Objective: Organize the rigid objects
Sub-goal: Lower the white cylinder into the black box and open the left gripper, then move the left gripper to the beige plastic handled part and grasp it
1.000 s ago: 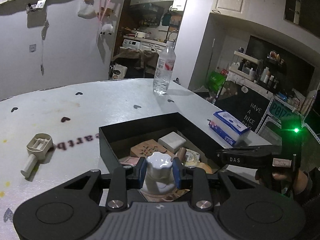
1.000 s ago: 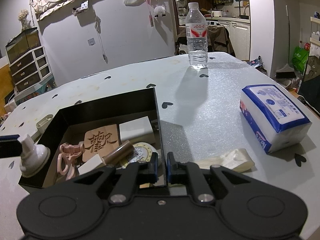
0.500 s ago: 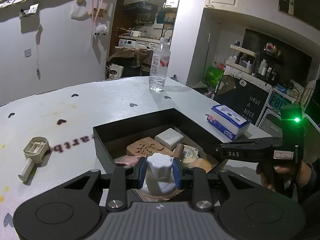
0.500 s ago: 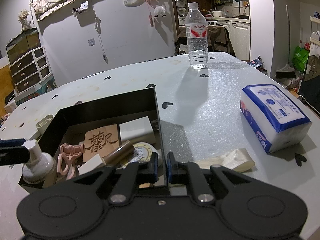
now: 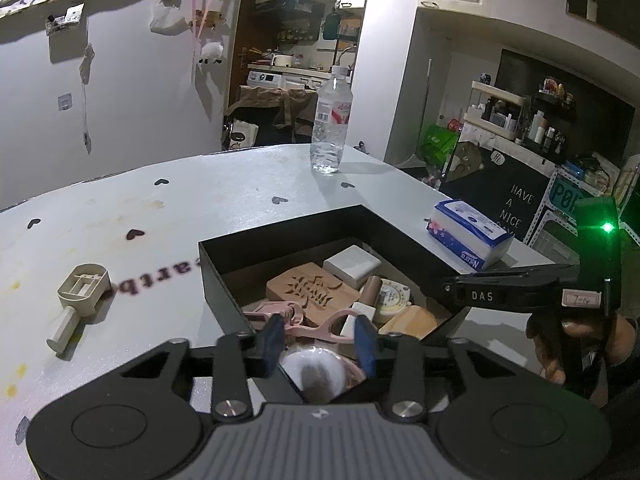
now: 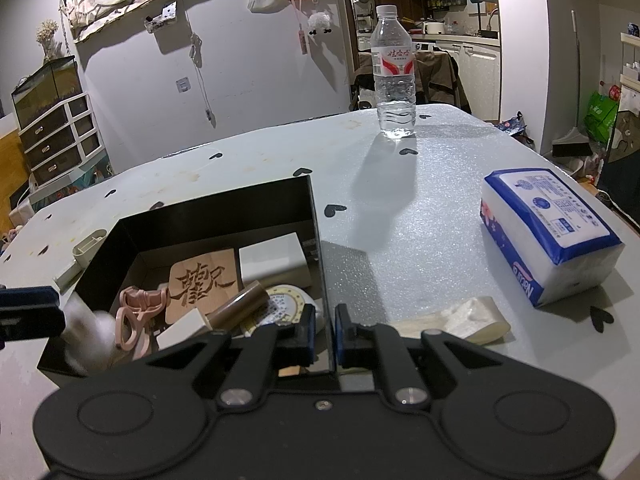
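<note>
A black box (image 5: 280, 236) (image 6: 224, 208) sits on the white table and holds a carved wooden block (image 5: 312, 290), a white block (image 5: 352, 266), pink cutters (image 5: 320, 320) and a round tape (image 5: 394, 294). My left gripper (image 5: 320, 338) hangs over the box's near corner. Its jaws are opening, and the pads stand apart from the white pump bottle (image 5: 316, 372), which shows blurred below them inside the box (image 6: 86, 332). My right gripper (image 6: 326, 332) is shut on the box's right wall, and a hand holds it (image 5: 500, 292).
A water bottle (image 5: 331, 120) (image 6: 394, 76) stands at the table's far side. A blue and white tissue pack (image 5: 470, 236) (image 6: 548, 232) lies right of the box. A beige scoop (image 5: 78, 296) lies left of it. A cream wrapper (image 6: 460, 316) rests beside the right gripper.
The left jaws have spread and let go of the white pump bottle, which has dropped low into the box's near corner. The right gripper has kept its hold on the box wall.
</note>
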Available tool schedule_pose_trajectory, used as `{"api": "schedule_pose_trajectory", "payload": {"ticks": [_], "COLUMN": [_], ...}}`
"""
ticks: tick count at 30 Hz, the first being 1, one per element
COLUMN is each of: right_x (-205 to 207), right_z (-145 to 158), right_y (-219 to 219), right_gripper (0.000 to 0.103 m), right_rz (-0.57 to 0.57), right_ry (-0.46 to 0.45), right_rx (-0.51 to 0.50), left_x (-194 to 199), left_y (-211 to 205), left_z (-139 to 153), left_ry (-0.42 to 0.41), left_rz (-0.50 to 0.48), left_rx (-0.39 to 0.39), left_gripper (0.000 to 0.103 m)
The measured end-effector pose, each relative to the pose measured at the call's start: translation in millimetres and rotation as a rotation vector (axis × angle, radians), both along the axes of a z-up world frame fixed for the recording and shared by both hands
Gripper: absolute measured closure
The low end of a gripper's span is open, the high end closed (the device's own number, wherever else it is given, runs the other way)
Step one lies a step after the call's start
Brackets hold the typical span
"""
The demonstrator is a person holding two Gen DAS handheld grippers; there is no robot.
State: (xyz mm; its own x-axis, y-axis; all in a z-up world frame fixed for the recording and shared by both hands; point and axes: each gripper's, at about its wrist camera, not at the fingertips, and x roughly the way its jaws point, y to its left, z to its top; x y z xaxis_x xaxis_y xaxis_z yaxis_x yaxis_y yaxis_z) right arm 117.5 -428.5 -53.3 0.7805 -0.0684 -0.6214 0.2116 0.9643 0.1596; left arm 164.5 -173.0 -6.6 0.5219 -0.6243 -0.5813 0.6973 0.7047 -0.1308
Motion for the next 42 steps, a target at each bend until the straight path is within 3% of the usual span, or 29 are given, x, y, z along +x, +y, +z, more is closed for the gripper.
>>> {"api": "schedule_pose_trajectory", "payload": {"ticks": [5,7,10,14,18,24,35,42], "right_x": [1,1,1,1,1,1,1,2], "right_z": [0,0,0,0,0,0,0,0], "right_y": [2,2,2,2,2,2,2,4], "right_gripper": [0.091,0.09,0.091,0.09,0.09,0.09,0.09,0.09], "right_rz": [0.001,0.001,0.001,0.001,0.001,0.001,0.001,0.002], "right_ry": [0.0,0.0,0.0,0.0,-0.001,0.0,0.001,0.002], "right_rx": [-0.001,-0.002,-0.002,-0.001,-0.001,-0.002,-0.002,-0.005], "left_x": [-1,-2,-4,-3,4,26,91,131], "left_y": [0,-1,-2,0,6,25,61,71], "left_z": [0,-1,-1,0,4,10,-2,-22], "left_ry": [0.003,0.008,0.016,0.019,0.014,-0.029,-0.078,-0.077], "left_rz": [-0.007,-0.016,-0.034,-0.04,-0.001,0.129,0.32,0.323], "left_rx": [0.009,0.012,0.015,0.004,-0.014,-0.008,0.119,0.217], "left_gripper": [0.06,0.054,0.044,0.012,0.003,0.0,0.0,0.001]}}
